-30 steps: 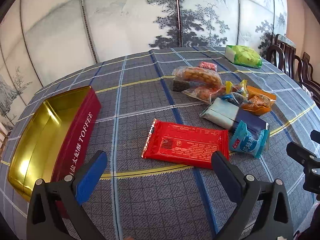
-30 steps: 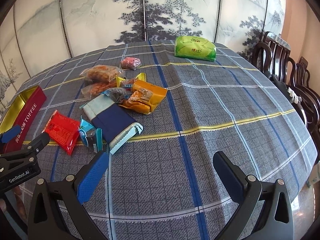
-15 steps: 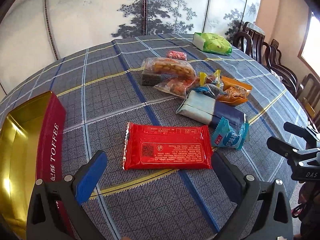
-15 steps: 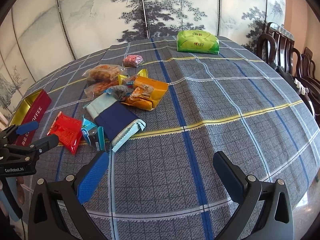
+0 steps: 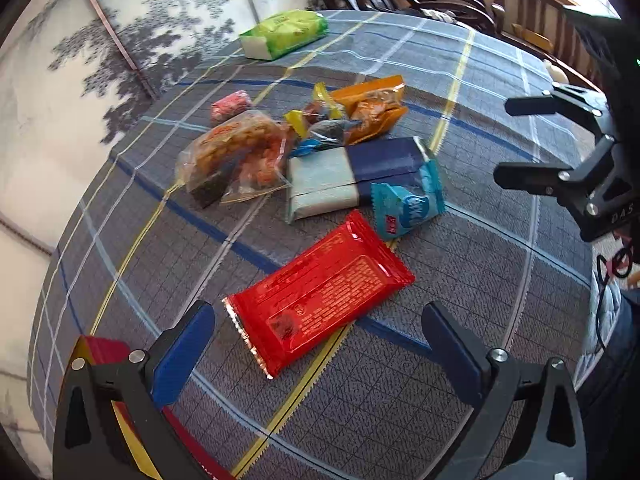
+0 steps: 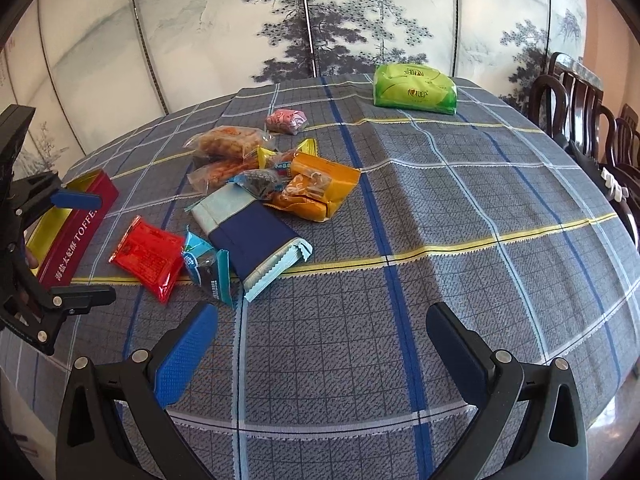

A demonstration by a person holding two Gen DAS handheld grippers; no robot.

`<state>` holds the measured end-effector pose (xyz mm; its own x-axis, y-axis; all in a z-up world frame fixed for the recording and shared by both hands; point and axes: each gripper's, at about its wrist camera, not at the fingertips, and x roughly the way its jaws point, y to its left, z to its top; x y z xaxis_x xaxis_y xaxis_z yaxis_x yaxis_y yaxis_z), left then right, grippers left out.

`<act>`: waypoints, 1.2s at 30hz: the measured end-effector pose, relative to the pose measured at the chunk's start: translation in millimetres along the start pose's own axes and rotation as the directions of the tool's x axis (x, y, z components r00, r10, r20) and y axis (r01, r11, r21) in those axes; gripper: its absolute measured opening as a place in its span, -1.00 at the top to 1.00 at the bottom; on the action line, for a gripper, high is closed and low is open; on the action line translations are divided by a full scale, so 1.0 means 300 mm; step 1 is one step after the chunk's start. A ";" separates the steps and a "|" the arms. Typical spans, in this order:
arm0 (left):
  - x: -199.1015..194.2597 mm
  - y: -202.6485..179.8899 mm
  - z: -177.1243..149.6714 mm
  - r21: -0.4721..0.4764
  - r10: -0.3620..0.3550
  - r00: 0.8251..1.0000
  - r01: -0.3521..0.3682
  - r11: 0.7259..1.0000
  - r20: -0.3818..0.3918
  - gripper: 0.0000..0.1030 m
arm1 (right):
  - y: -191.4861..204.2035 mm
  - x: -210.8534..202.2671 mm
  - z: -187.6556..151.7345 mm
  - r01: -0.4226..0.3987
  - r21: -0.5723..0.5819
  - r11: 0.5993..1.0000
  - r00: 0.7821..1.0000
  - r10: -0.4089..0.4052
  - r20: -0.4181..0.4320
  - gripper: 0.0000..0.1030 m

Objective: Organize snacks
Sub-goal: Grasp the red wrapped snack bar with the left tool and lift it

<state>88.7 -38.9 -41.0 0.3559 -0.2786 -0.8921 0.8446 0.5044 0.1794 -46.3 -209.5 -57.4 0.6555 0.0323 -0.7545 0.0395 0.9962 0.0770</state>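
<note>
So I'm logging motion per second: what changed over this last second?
The left gripper swung right, off the toffee tin, and now faces the red packet. The right gripper barely shifted. Both stay open; nothing was grasped, and the snacks lie where they were.

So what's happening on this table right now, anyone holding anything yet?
Nothing is picked up yet. The left gripper is open and lined up on the red flat packet, which lies on the checked tablecloth next to the open toffee tin. The right gripper is open too, over bare cloth. The other snacks sit in a loose pile, with a green pack off at the far side.
</note>
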 end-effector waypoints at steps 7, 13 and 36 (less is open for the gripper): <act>0.037 0.012 0.057 0.227 -0.137 0.986 0.156 0.961 -0.096 -0.60 | -0.036 -0.019 -0.003 0.011 0.004 1.000 1.000 -0.011 -0.010 -1.00; 0.094 0.036 0.076 0.364 -0.132 0.970 0.200 0.910 -0.204 -0.46 | -0.051 -0.018 -0.007 0.021 0.008 1.000 0.999 -0.021 -0.026 -1.00; 0.187 0.035 0.131 0.355 -0.223 0.936 0.313 0.881 -0.274 0.18 | -0.011 0.007 0.008 0.026 0.013 1.000 0.998 -0.025 -0.056 -1.00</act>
<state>133.4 -81.4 -72.9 0.0354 -0.1492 -0.9882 0.9974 0.0672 0.0256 -43.0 -212.8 -57.7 0.6109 0.0119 -0.7916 0.0662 0.9956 0.0660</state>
